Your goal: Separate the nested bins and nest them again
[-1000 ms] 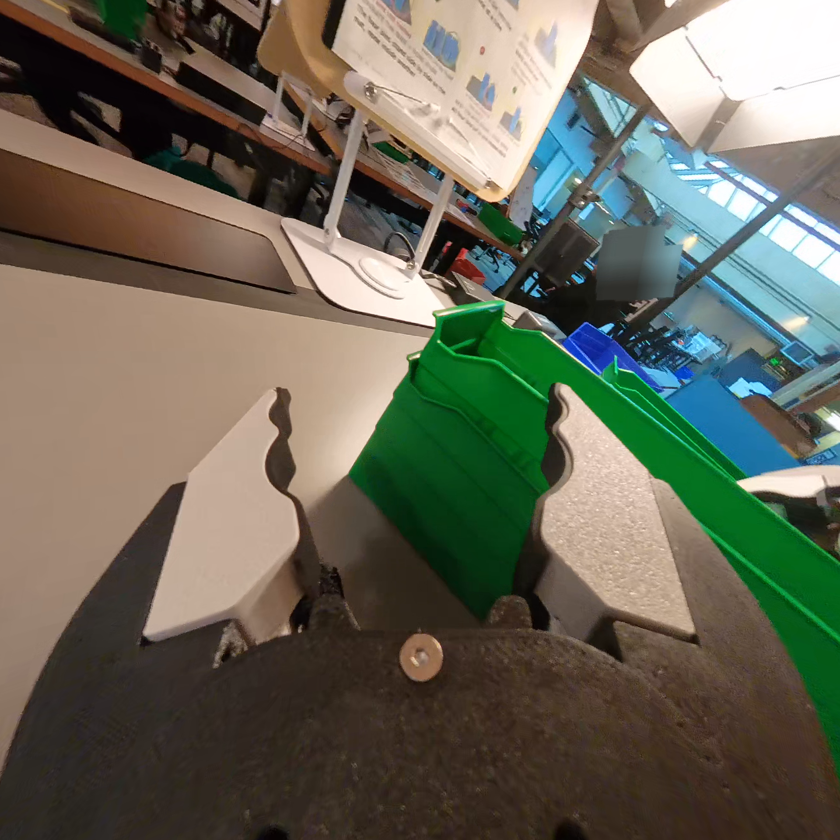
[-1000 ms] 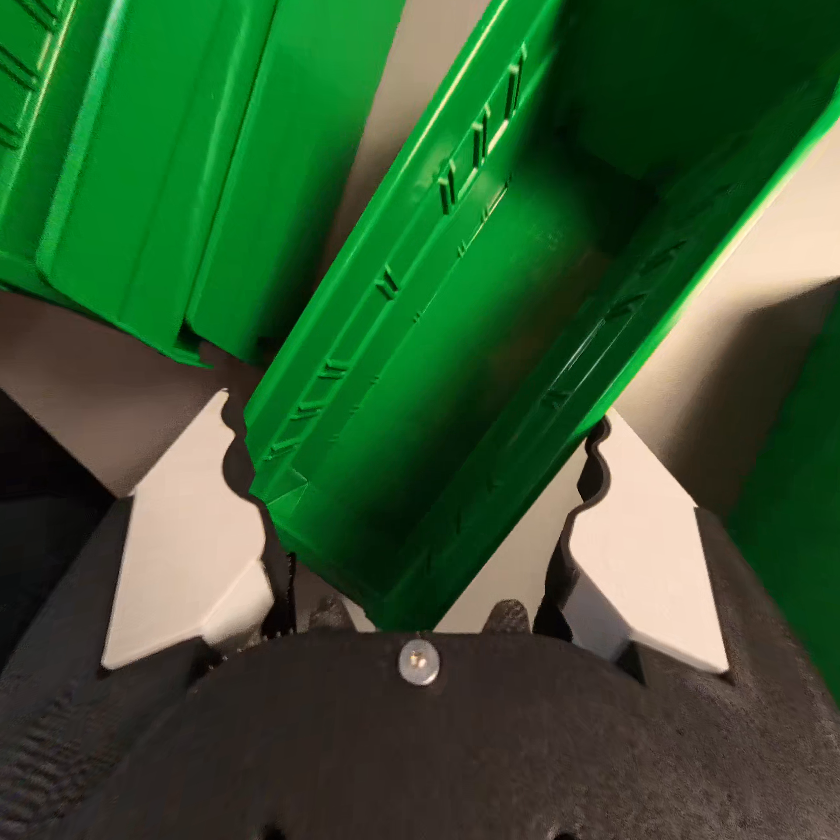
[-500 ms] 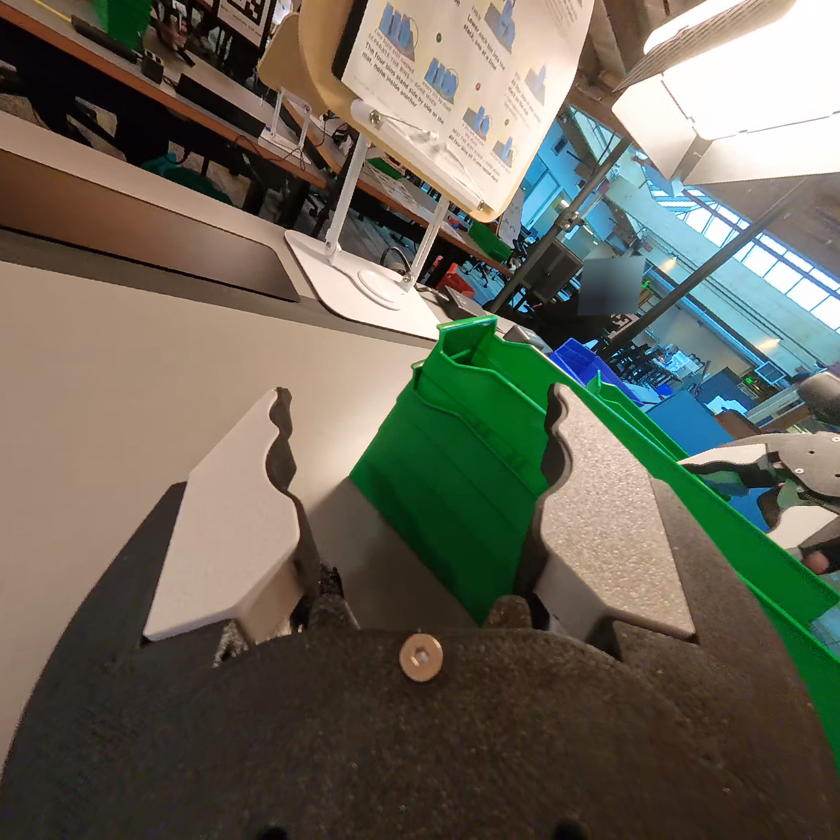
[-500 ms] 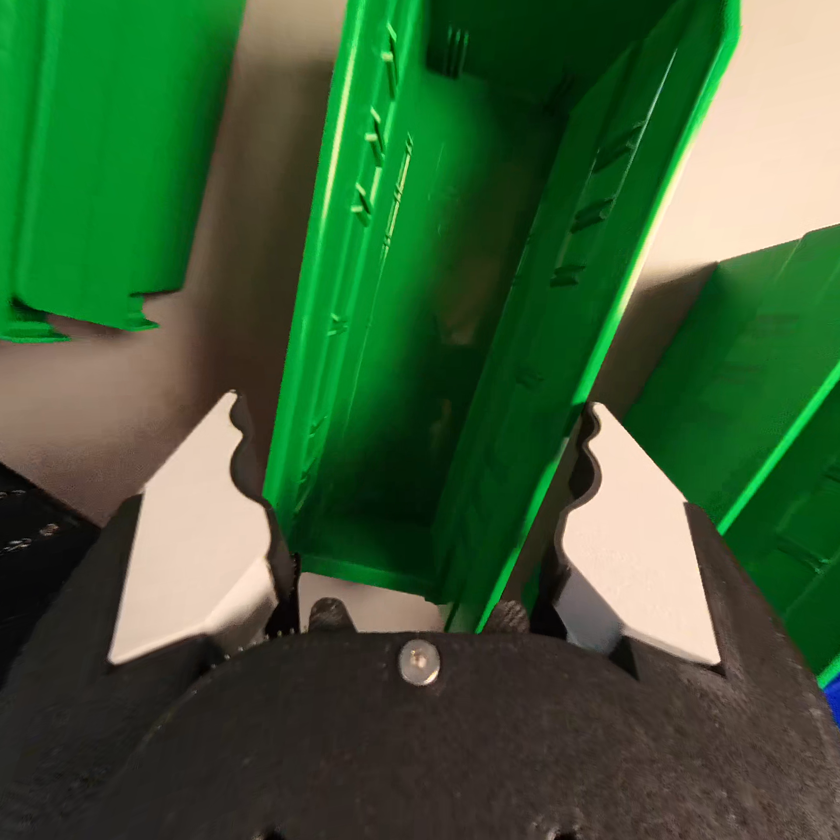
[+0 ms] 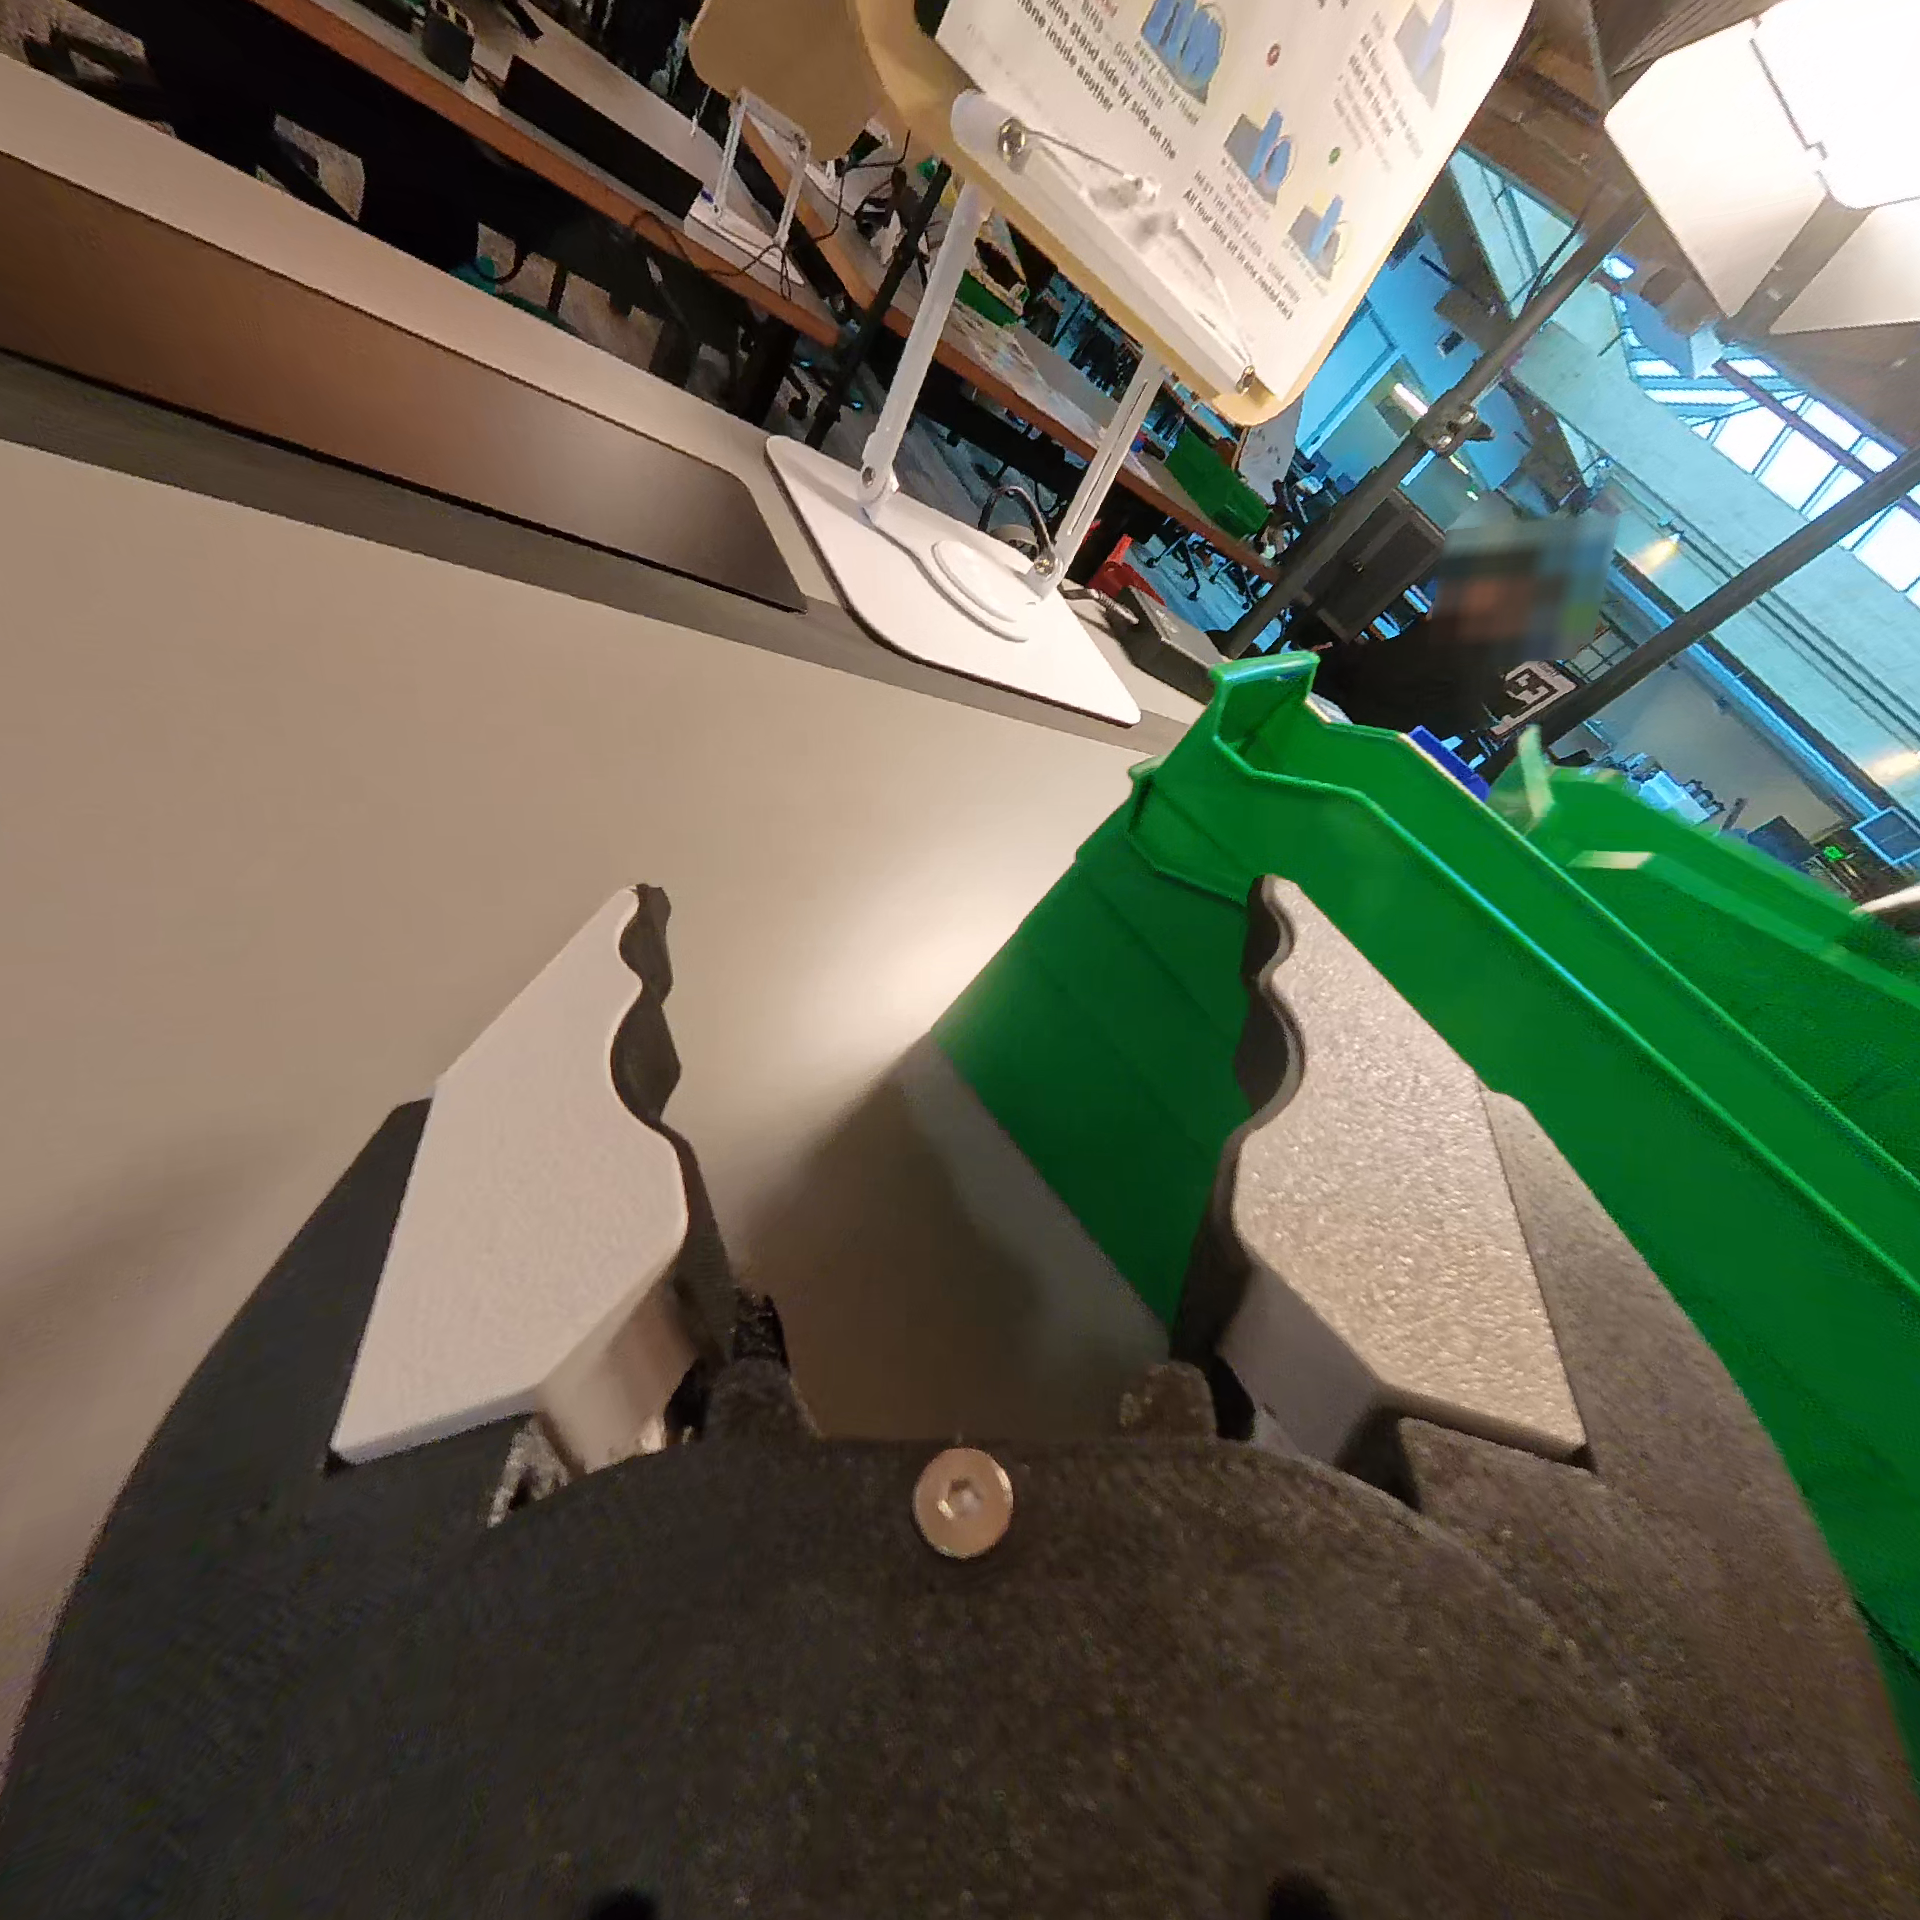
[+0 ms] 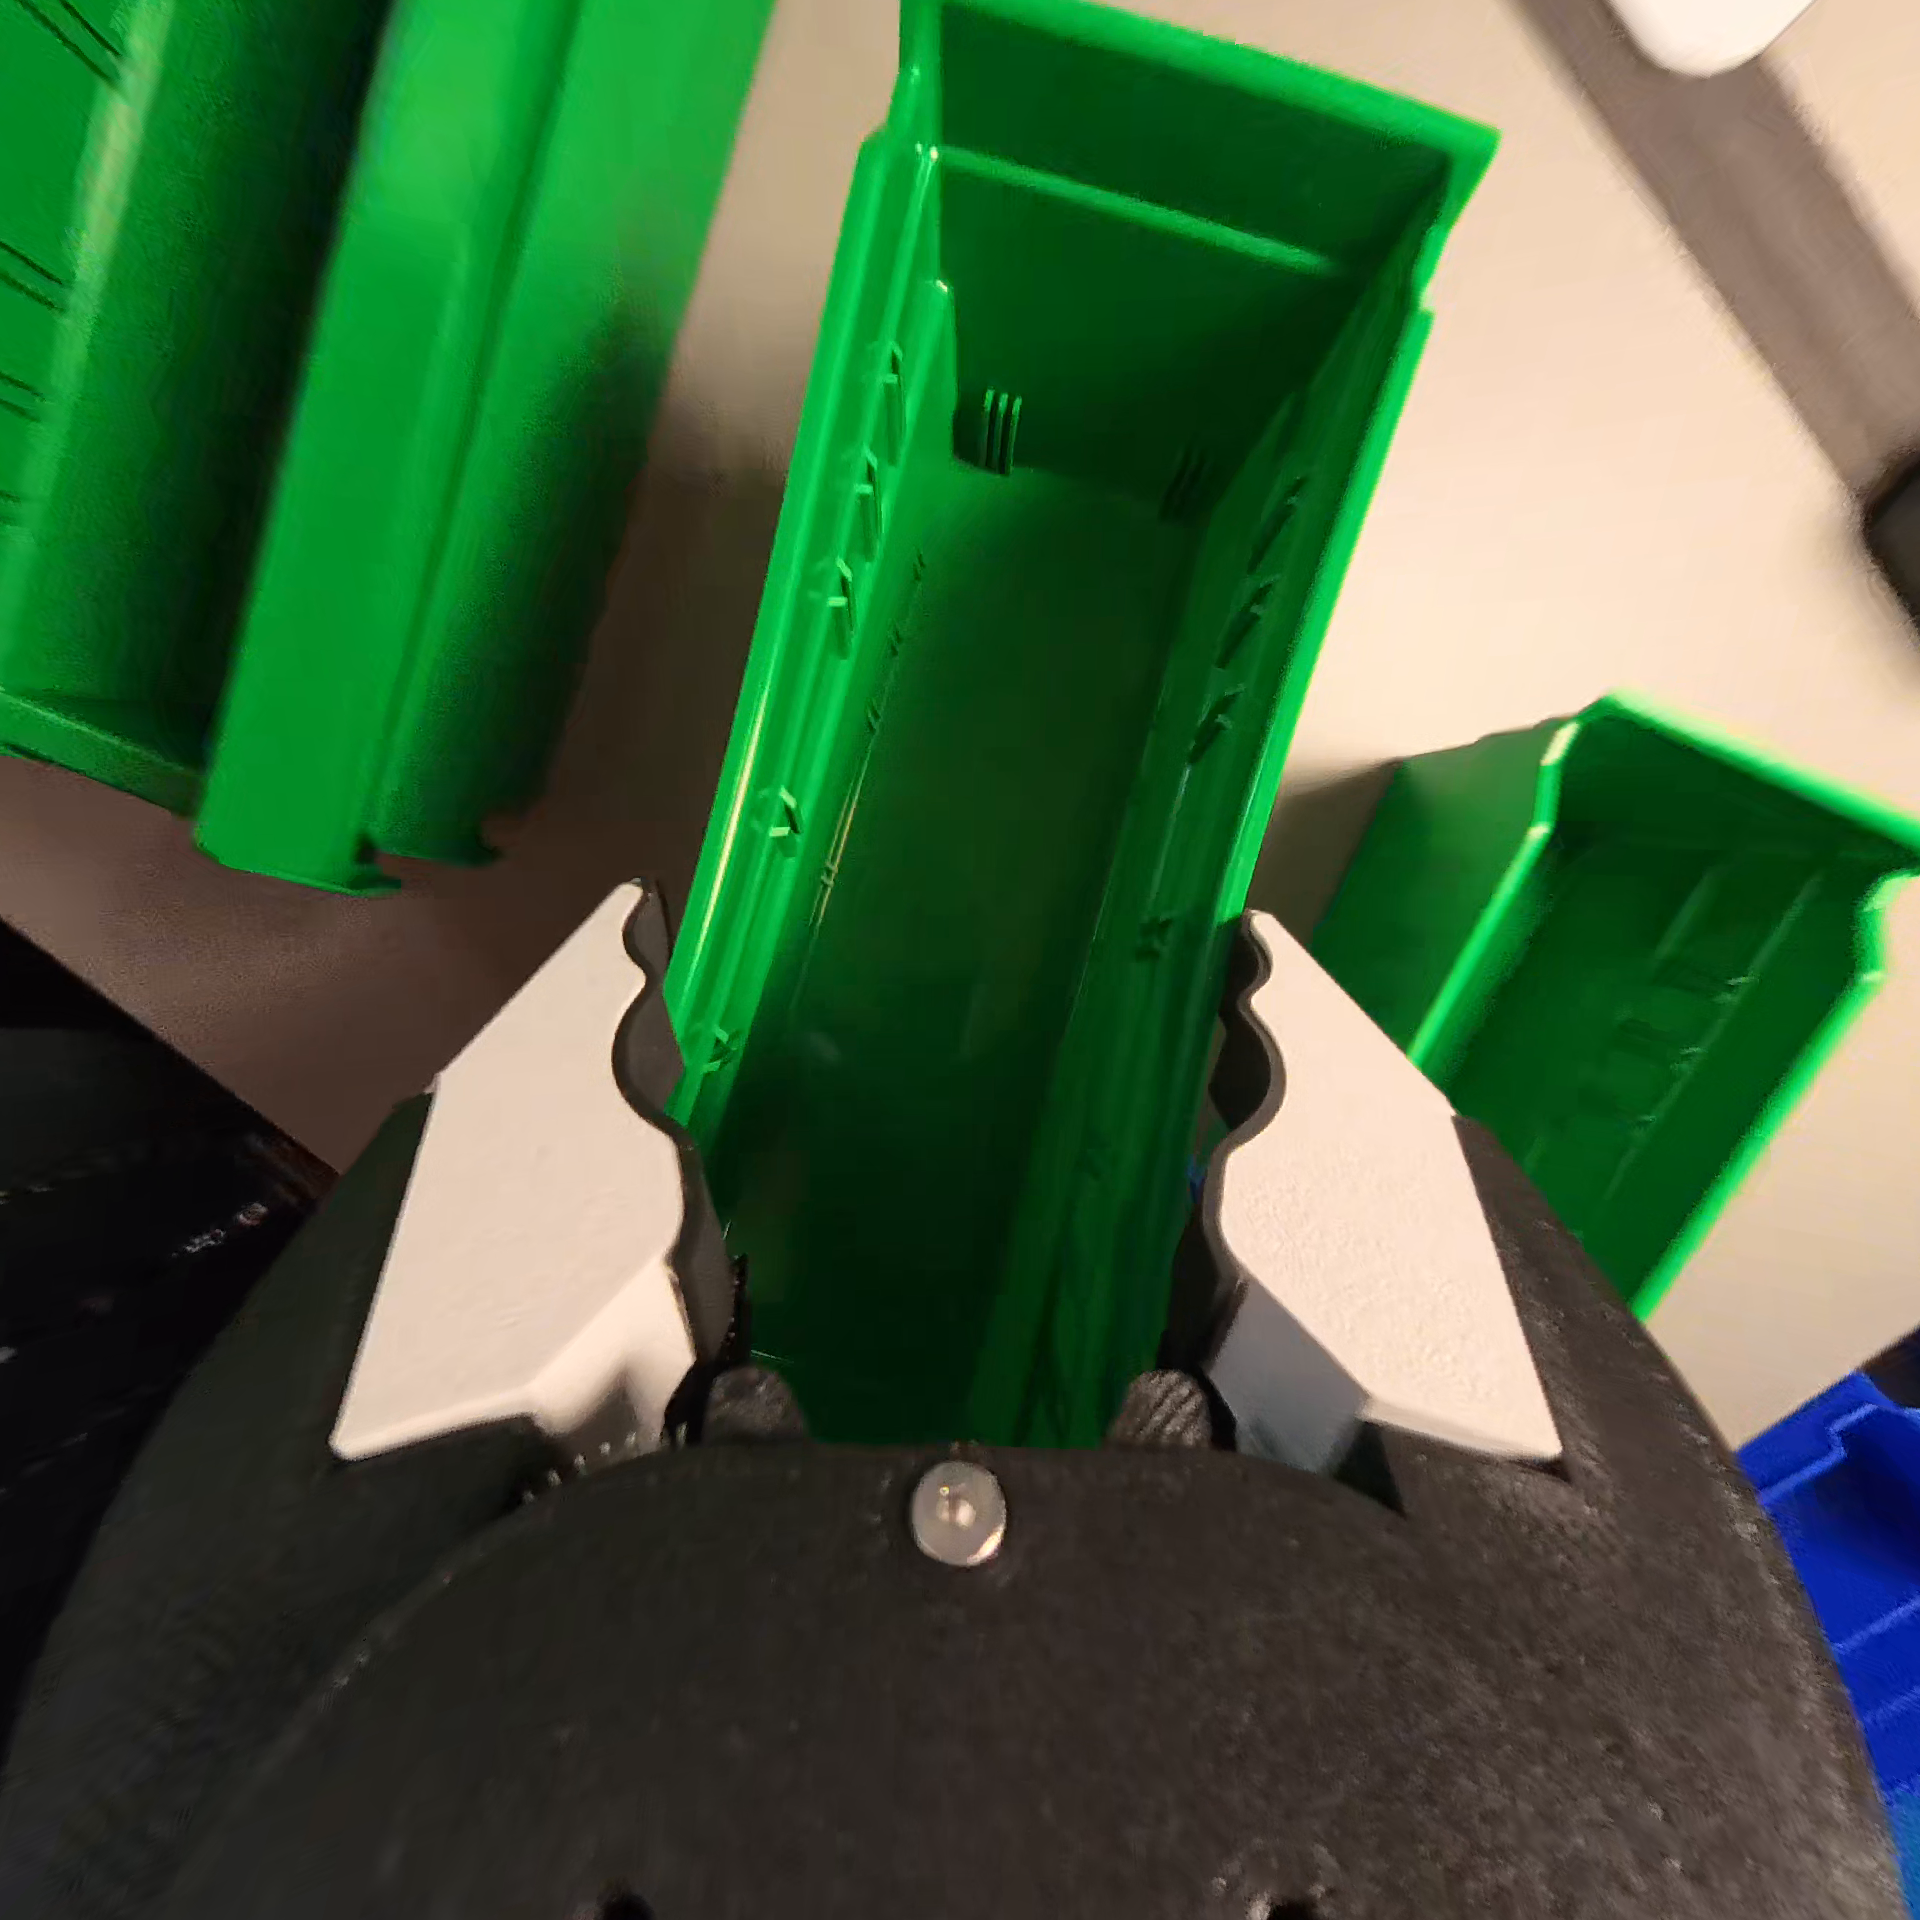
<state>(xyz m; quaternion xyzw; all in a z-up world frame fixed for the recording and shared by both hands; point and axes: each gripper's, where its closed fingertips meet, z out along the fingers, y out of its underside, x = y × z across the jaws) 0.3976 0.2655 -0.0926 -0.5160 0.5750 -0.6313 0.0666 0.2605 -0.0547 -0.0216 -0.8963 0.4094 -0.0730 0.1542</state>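
Observation:
In the right wrist view, a long narrow green bin (image 6: 1039, 623) lies open side up on the light table, running straight away from me. My right gripper (image 6: 945, 904) straddles its near end, with each finger pressed against a side wall. A second green bin (image 6: 312, 468) lies to the upper left and a third (image 6: 1662, 987) to the right. In the left wrist view, my left gripper (image 5: 953, 904) is open and low over the table. A green bin (image 5: 1351, 935) stands at its right, with the right finger (image 5: 1371, 1195) overlapping the bin wall. Nothing is pinched.
A sign on a white stand (image 5: 935, 582) rises at the table's back edge, beside a dark strip (image 5: 416, 499). Another green bin (image 5: 1714, 935) shows blurred behind the first. A blue bin (image 6: 1849, 1507) sits at the right gripper's lower right. Workbenches fill the background.
The right gripper turned until the narrow bin lined up between its fingers, then the fingers narrowed onto its walls. The left view shifted slightly. The other gripper left its right edge.

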